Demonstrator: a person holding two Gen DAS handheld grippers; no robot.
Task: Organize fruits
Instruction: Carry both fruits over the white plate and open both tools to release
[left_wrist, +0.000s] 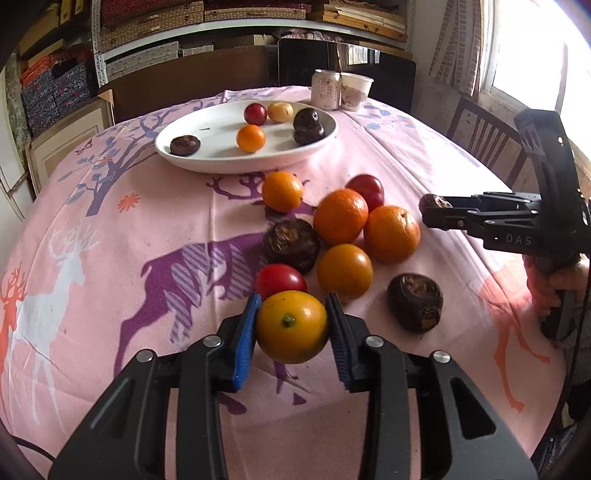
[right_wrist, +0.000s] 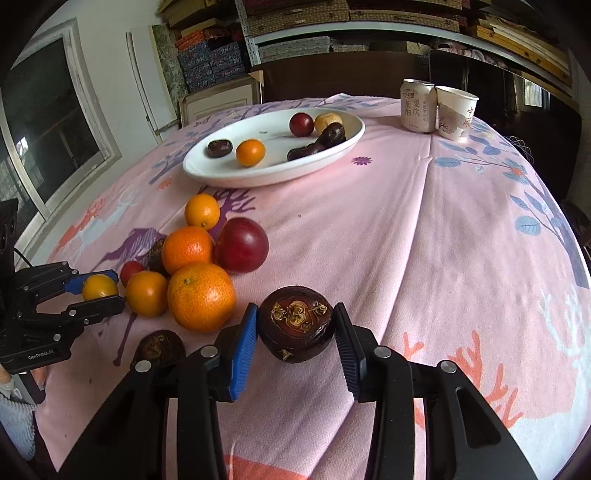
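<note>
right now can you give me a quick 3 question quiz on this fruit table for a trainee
1. True or false: the left gripper is shut on a yellow fruit.
2. What does the right gripper hold? A) an orange B) a dark brown fruit C) the can
3. Fill in: the can stands beside a paper ____.

Key:
1. True.
2. B, the dark brown fruit.
3. Cup, behind the white plate.

We list: counter cloth — matt printed fabric; plate — glossy white; oranges — pitted peel.
</note>
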